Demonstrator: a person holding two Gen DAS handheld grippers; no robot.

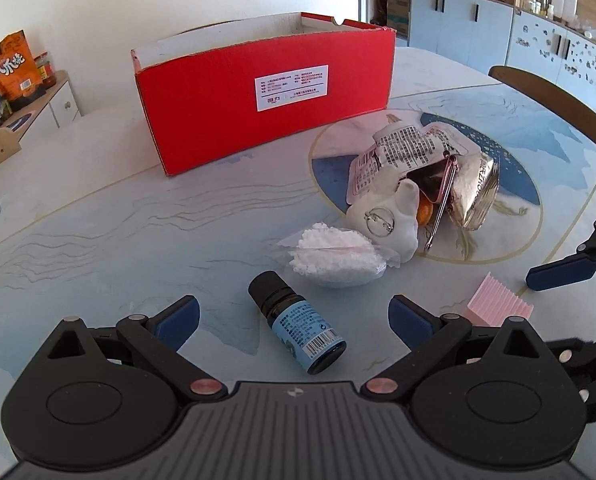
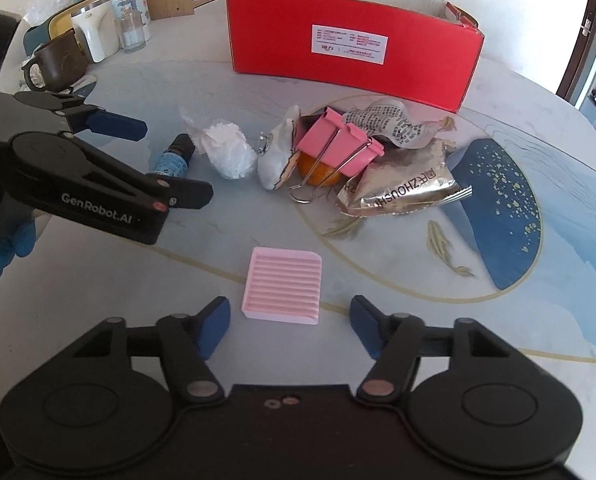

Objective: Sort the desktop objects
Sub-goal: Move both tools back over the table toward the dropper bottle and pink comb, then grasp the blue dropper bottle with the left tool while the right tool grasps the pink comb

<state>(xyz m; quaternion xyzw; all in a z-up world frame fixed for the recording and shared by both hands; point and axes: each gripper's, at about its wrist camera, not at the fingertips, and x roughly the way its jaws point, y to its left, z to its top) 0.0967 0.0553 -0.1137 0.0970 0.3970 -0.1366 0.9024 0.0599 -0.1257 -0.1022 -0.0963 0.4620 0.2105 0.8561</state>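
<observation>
My left gripper [image 1: 293,316] is open and empty, its jaws either side of a small dark bottle with a blue label [image 1: 295,322] that lies on the table; the bottle also shows in the right wrist view [image 2: 173,158]. My right gripper [image 2: 289,326] is open and empty, just short of a pink ridged block [image 2: 283,286], which also shows in the left wrist view [image 1: 498,300]. Beyond lie a bag of white granules [image 1: 336,258], a white pouch [image 2: 275,160], a pink binder clip [image 2: 338,146], an orange [image 2: 318,172], and silver wrappers [image 2: 402,190]. A red open box [image 1: 265,92] stands at the back.
Mugs, a glass and a kettle [image 2: 93,32] crowd the table's far left edge in the right wrist view. A chair back [image 1: 554,100] stands at the right edge. A low cabinet with snack bags [image 1: 13,68] stands left of the table.
</observation>
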